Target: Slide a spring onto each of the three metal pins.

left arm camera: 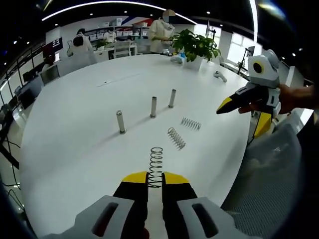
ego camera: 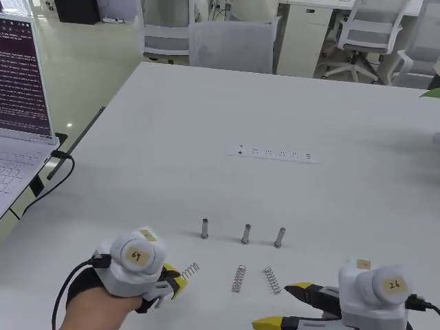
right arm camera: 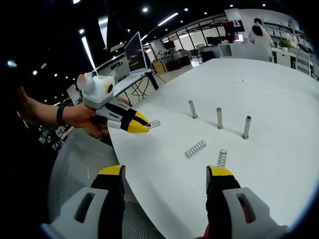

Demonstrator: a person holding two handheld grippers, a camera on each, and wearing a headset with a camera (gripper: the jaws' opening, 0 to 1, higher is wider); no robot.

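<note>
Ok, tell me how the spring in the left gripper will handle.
Probably light and bendy: the spring is thin open coil, held at one end by the left gripper, so its free end may wobble. Pinched harder, it could pop from the fingers. Dropped on the table, it would likely roll.

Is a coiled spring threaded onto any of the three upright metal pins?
No: the three silver metal pins stand bare, two wire springs lie on the white table, the left tongs grip a third spring.
</note>
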